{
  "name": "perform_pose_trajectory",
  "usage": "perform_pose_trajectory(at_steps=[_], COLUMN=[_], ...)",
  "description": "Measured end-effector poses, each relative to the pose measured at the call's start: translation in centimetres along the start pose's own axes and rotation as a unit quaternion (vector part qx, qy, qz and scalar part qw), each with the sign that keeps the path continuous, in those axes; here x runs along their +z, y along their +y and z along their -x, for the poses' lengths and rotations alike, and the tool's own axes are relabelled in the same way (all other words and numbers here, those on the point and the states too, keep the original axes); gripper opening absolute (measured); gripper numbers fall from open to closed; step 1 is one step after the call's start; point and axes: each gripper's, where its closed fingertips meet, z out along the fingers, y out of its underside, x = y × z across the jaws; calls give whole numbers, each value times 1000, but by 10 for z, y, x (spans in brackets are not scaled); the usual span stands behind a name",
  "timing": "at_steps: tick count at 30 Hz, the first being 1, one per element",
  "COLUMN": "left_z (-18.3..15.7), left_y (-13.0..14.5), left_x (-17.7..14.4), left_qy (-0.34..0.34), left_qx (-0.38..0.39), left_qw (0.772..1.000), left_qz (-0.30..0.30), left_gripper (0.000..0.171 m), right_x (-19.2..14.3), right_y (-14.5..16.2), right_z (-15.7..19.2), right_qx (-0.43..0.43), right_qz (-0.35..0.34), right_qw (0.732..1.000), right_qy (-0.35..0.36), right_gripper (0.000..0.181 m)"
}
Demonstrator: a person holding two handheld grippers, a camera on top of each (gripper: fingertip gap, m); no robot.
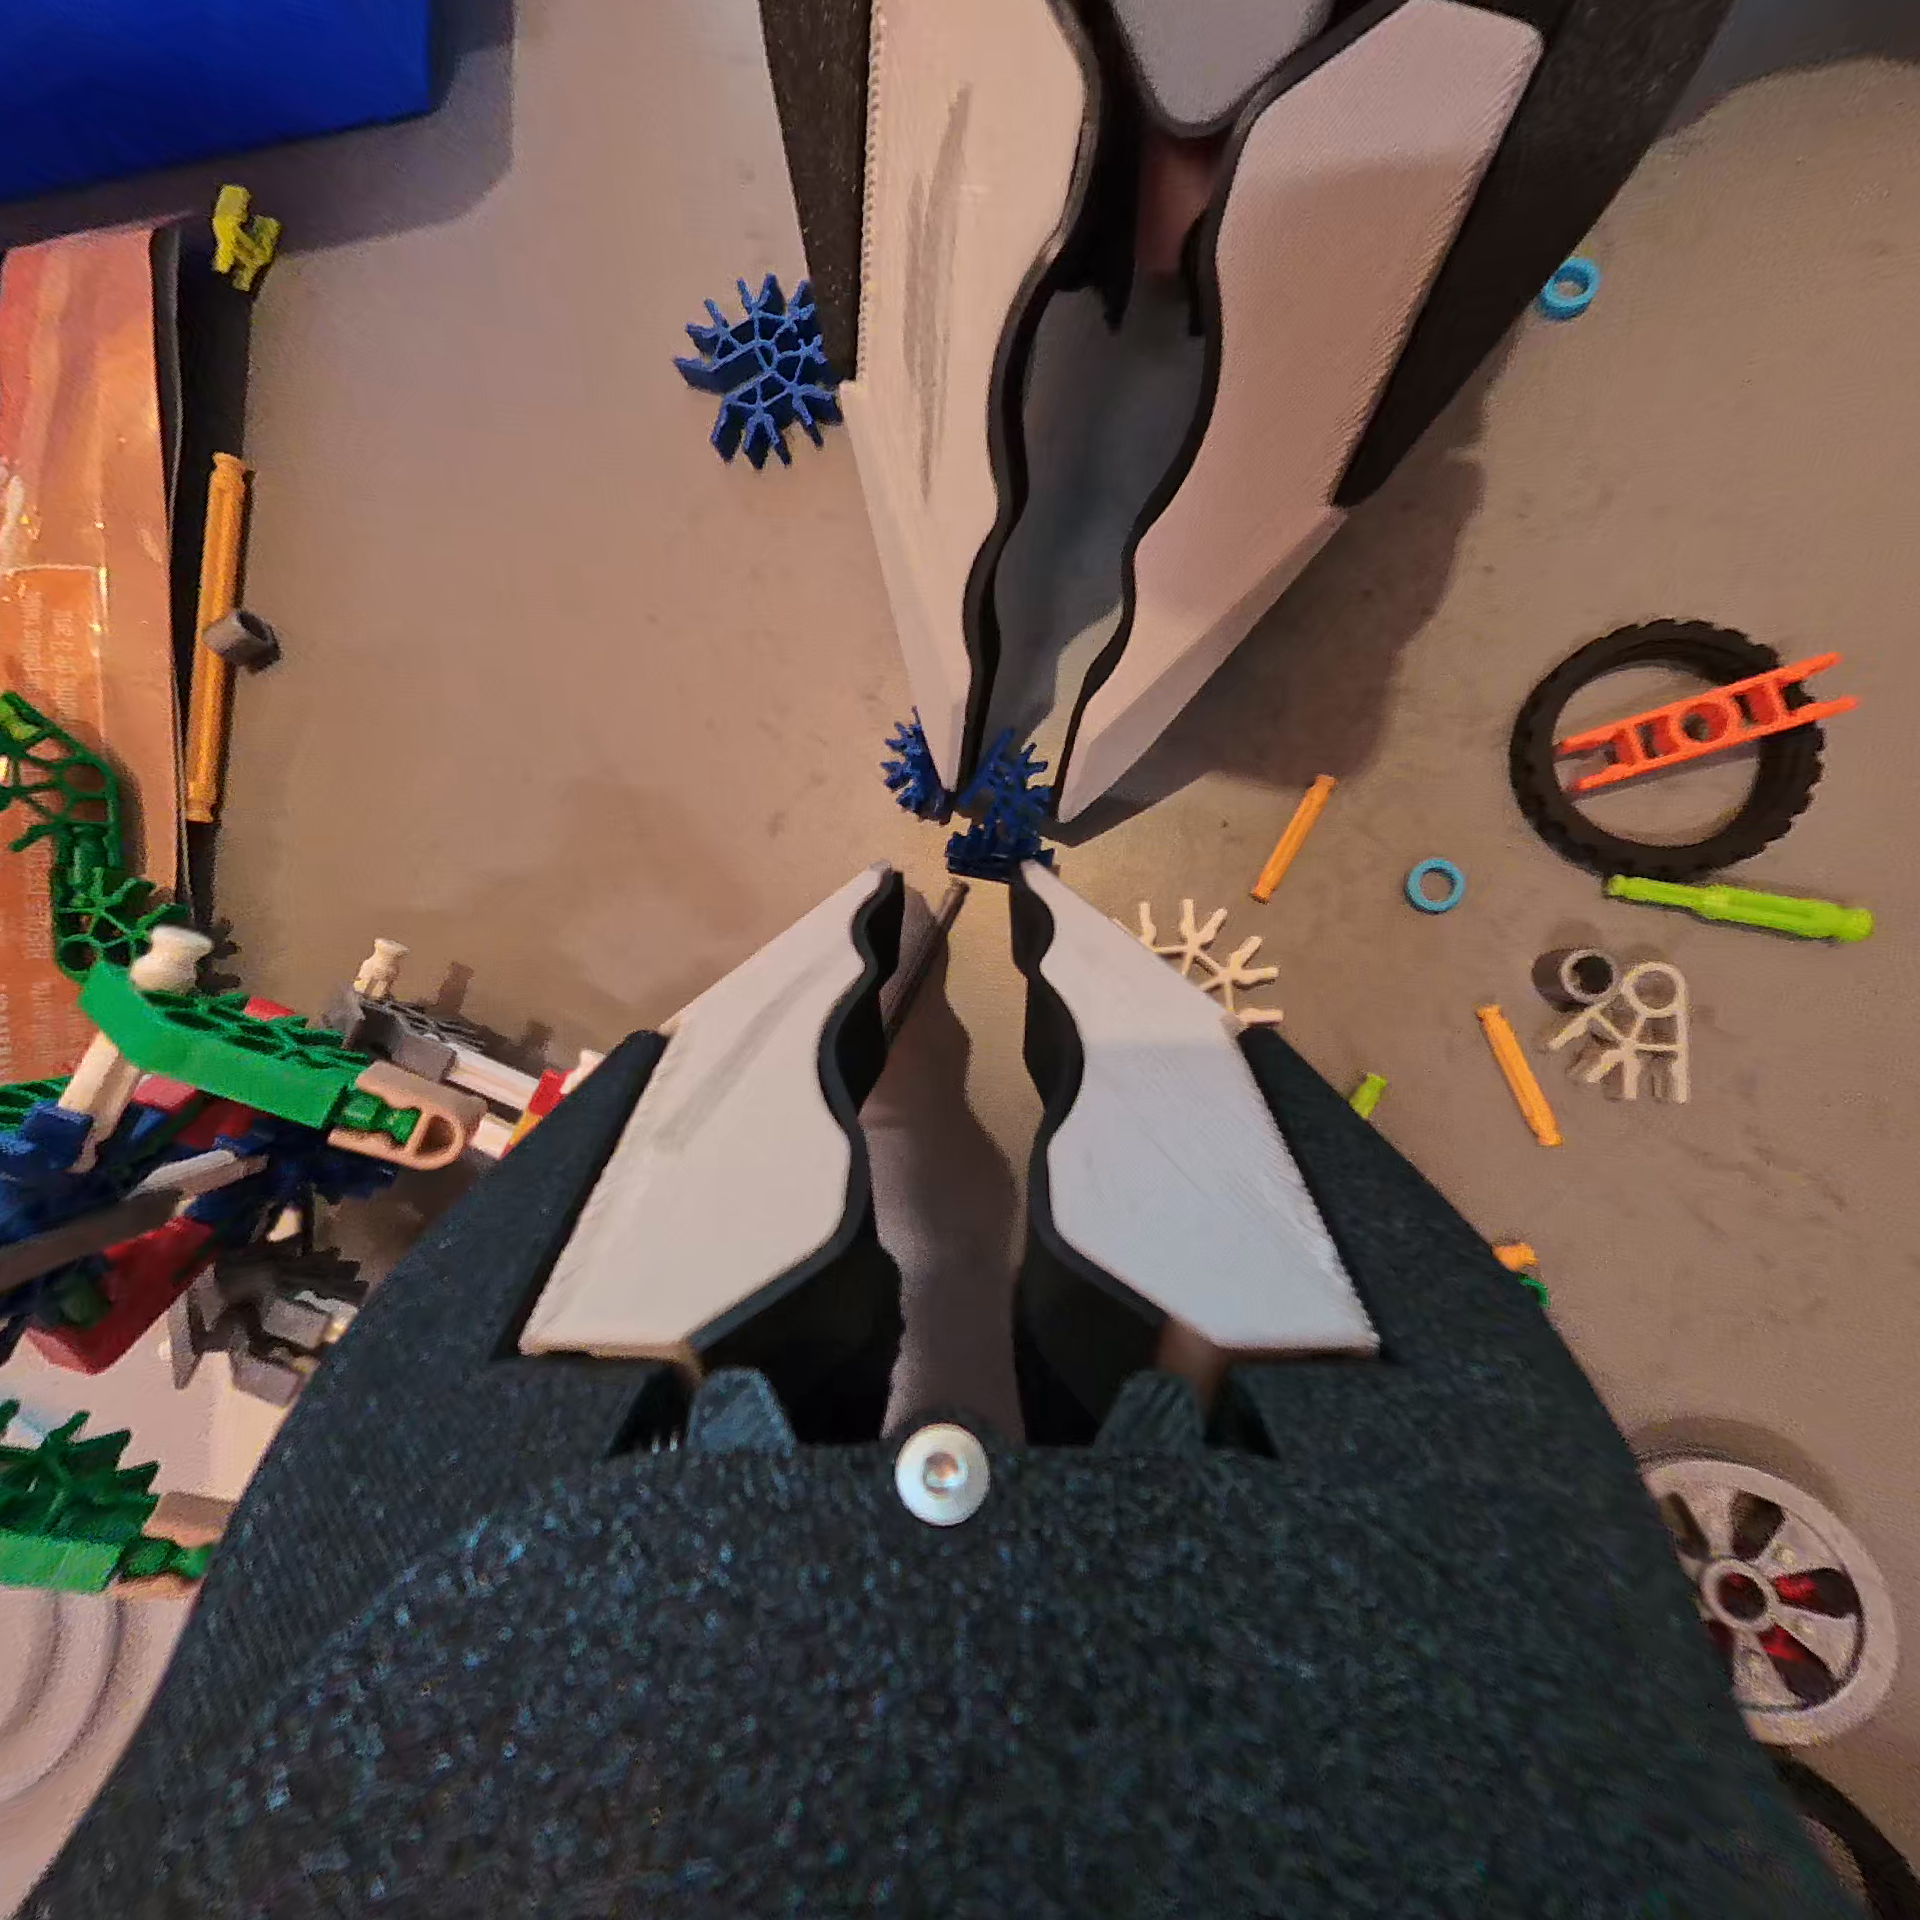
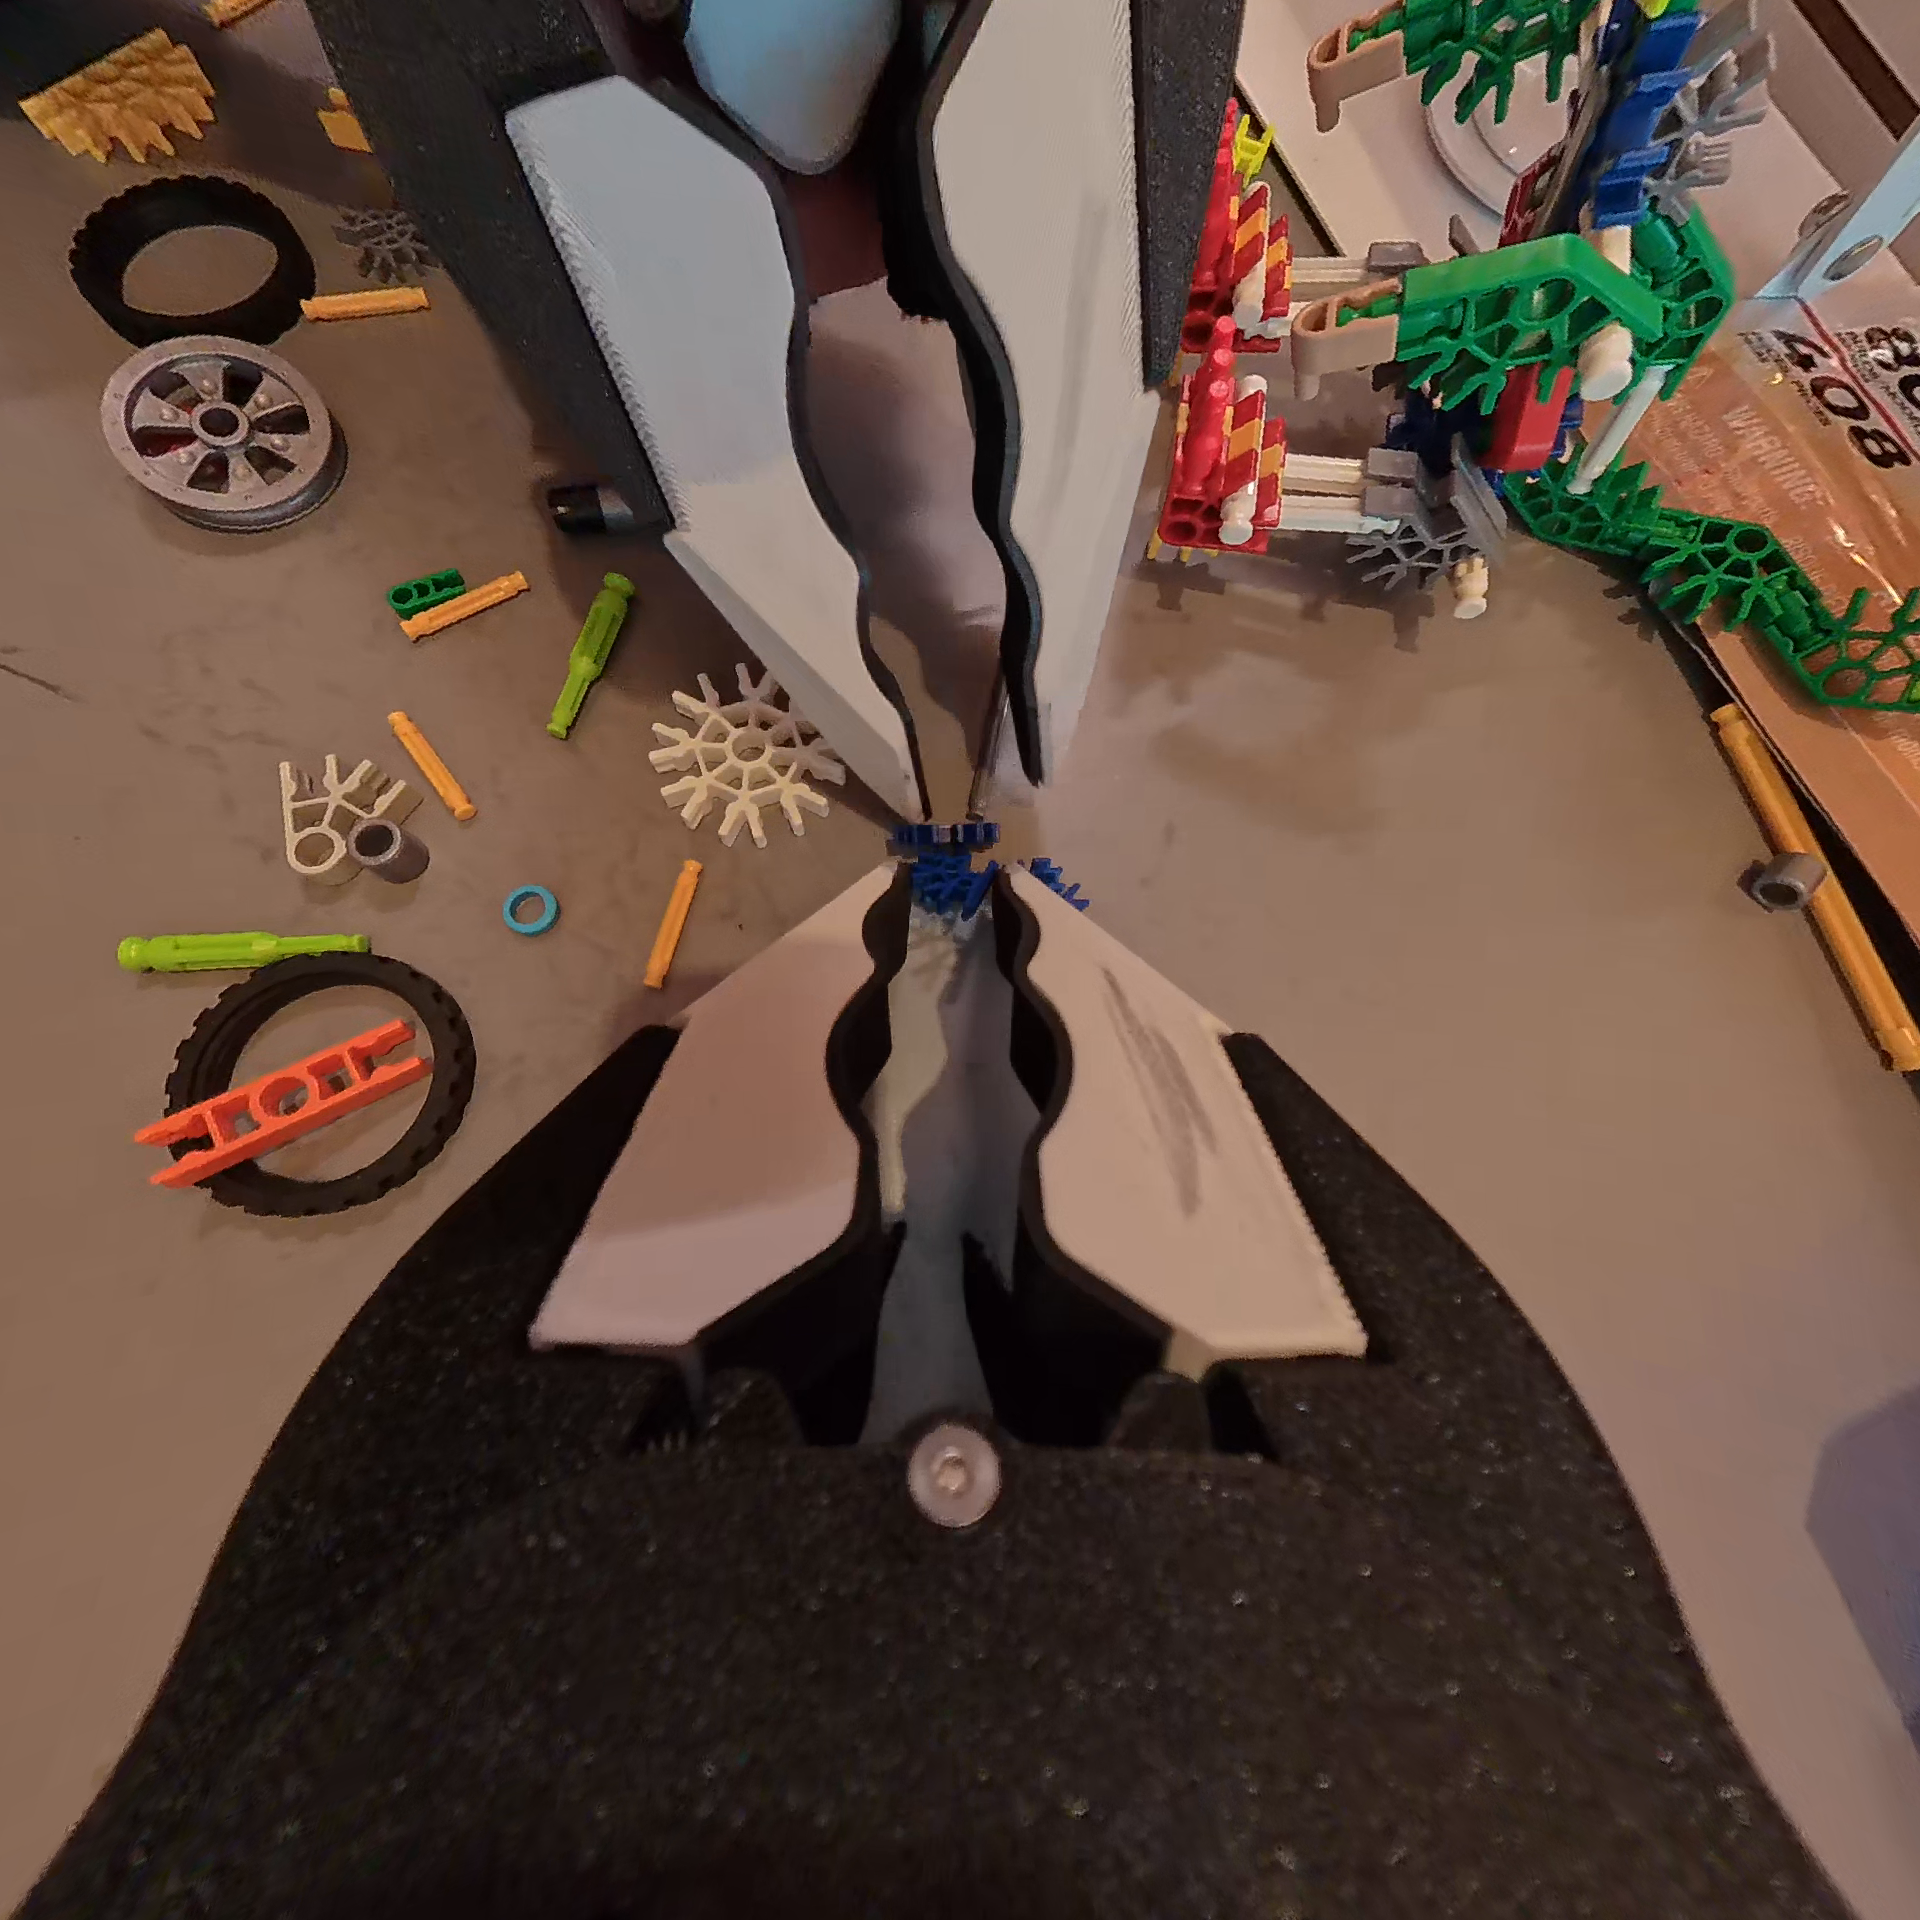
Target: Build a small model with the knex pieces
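Observation:
My left gripper (image 1: 954, 883) is shut on a thin grey rod (image 1: 928, 951) and holds it above the grey table (image 1: 540, 665). My right gripper (image 1: 1013, 816) comes in from the top of the left wrist view, tip to tip with the left. It is shut on a blue snowflake connector cluster (image 1: 1000, 795). The rod's end meets the blue cluster. In the right wrist view my right gripper (image 2: 951, 878) grips the blue cluster (image 2: 940, 836). There the left gripper (image 2: 971, 805) points down from above with the rod (image 2: 985, 764) between its pads.
A second blue connector (image 1: 764, 374) lies on the table. A white snowflake connector (image 2: 743, 758), short orange and green rods, a black tyre (image 2: 322, 1086) with an orange piece and a grey wheel (image 2: 218, 431) lie to one side. A green, red and blue model (image 2: 1507, 343) and a box (image 2: 1829, 499) stand opposite. My left and right fingertips are right by each other.

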Motion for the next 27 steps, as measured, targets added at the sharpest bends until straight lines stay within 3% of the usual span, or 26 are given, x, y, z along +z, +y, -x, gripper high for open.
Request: perform_pose_trajectory(at_steps=[7,18,27], left_z=[-3,-3,-6], left_y=[3,6,8], left_x=[5,-1,4], left_qy=[-1,4,13], left_qx=[33,38,34], left_qw=[999,999,999], left_qz=[2,5,10], left_gripper=[24,16,0], right_x=[1,0,-1], right_y=[-1,0,6], right_z=[1,2,8], right_qx=[-5,-4,-2], right_qz=[0,-1,14], right_qw=[1000,1000,1000], right_qy=[0,-6,-23], right_gripper=[15,15,15])
